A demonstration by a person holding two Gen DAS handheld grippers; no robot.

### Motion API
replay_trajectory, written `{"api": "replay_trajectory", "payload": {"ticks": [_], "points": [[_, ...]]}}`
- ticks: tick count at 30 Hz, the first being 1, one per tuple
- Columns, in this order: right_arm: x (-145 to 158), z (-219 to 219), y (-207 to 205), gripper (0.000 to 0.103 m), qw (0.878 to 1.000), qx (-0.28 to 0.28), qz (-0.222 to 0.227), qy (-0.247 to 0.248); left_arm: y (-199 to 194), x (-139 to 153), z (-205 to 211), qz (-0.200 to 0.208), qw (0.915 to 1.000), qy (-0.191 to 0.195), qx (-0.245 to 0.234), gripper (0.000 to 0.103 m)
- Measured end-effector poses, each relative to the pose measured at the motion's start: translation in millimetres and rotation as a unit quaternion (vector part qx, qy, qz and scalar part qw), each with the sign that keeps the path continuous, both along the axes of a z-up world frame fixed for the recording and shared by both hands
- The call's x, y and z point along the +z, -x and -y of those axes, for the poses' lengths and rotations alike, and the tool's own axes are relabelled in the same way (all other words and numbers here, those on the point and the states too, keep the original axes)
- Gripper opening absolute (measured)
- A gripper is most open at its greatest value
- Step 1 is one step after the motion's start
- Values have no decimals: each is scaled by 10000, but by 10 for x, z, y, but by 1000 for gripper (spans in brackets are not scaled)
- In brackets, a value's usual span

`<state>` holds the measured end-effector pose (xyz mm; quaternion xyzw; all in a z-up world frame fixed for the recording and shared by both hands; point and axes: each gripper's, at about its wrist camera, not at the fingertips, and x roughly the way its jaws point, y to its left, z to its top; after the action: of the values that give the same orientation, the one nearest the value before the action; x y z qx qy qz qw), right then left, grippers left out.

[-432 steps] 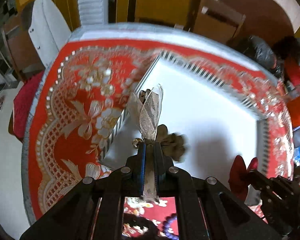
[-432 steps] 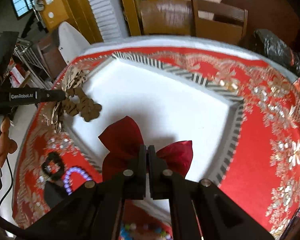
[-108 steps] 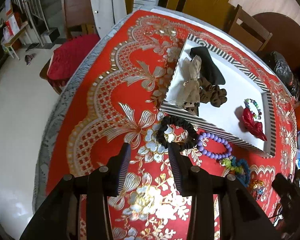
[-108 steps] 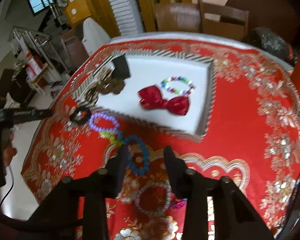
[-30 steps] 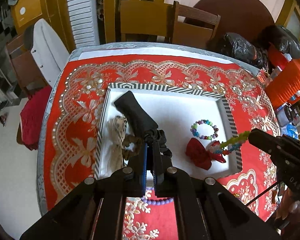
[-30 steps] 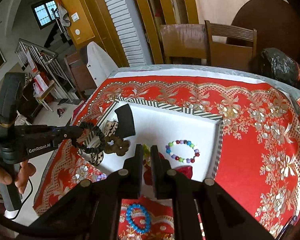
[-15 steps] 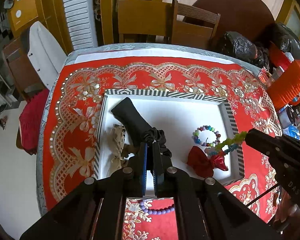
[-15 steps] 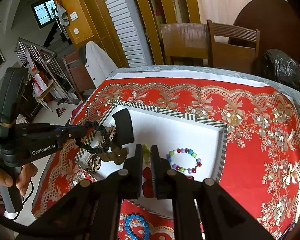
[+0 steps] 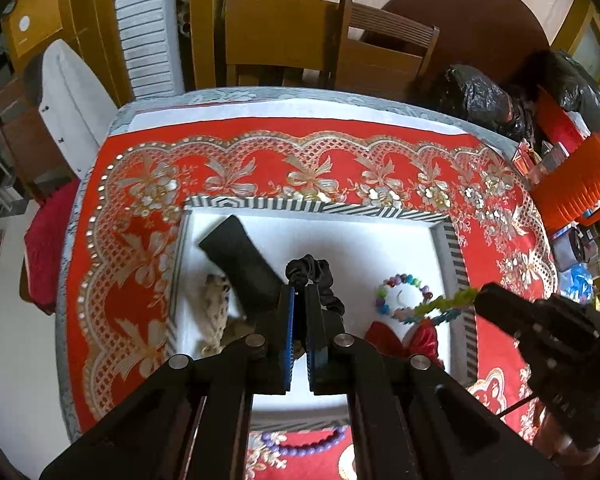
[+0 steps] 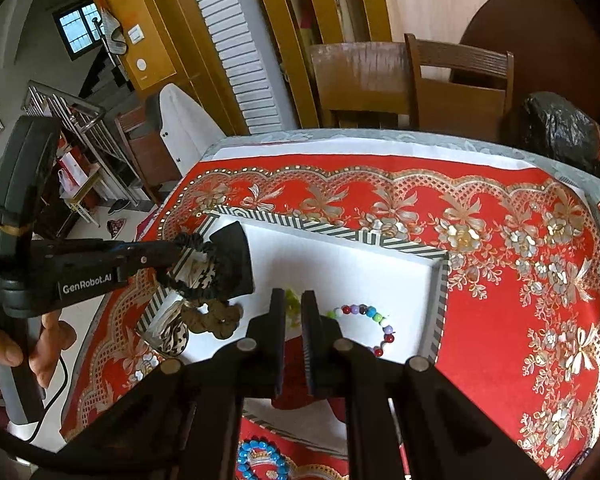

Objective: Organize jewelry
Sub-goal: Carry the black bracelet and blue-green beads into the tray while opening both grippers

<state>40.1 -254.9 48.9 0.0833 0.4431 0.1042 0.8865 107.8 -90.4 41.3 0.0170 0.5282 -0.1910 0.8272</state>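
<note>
A white tray with a striped rim (image 9: 312, 205) (image 10: 332, 236) lies on the red tablecloth. My left gripper (image 9: 299, 292) (image 10: 176, 249) is shut on a black scrunchie (image 9: 314, 274) (image 10: 204, 268) and holds it above the tray's left half. My right gripper (image 10: 293, 300) (image 9: 482, 294) is shut on a green and blue bead bracelet (image 9: 440, 306) (image 10: 292, 300) above the tray's right side. In the tray lie a black band (image 9: 240, 258), a beige bow (image 9: 216, 312), a brown scrunchie (image 10: 216, 318), a multicoloured bead bracelet (image 9: 400, 282) (image 10: 366, 316) and a red bow (image 9: 388, 340).
A purple bead bracelet (image 9: 300, 446) and a blue bead bracelet (image 10: 260, 462) lie on the cloth in front of the tray. Wooden chairs (image 9: 332, 40) stand behind the table. Black bags (image 9: 480, 96) and an orange container (image 9: 572, 184) sit at the right.
Both grippers have moved forward over the tray with their items. The black scrunchie now hangs over the black band, and the green bracelet is above the tray's right edge.
</note>
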Motion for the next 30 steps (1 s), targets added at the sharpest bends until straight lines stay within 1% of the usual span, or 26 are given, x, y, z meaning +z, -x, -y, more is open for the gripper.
{"api": "replay_trajectory", "payload": {"ticks": [8, 13, 16, 20, 24, 30], "points": [[-149, -51, -253, 8, 9998, 3, -145, -108, -347, -250, 137, -355, 9991, 232, 87, 0], [-286, -39, -499, 8, 9992, -42, -231, -320, -603, -446, 194, -512, 9982, 233, 210, 0], [-446, 40, -696, 8, 9981, -181, -355, -461, -722, -592, 202, -615, 9974, 175, 327, 0], [-719, 215, -891, 8, 9962, -563, -574, -344, -814, -750, 167, -677, 9967, 0, 456, 0], [-903, 386, -944, 8, 9931, -862, -714, -346, -845, -831, 120, -645, 9967, -144, 463, 0], [-985, 413, -1013, 8, 9935, -968, -594, 58, -876, -896, 103, -676, 9958, -99, 605, 0]]}}
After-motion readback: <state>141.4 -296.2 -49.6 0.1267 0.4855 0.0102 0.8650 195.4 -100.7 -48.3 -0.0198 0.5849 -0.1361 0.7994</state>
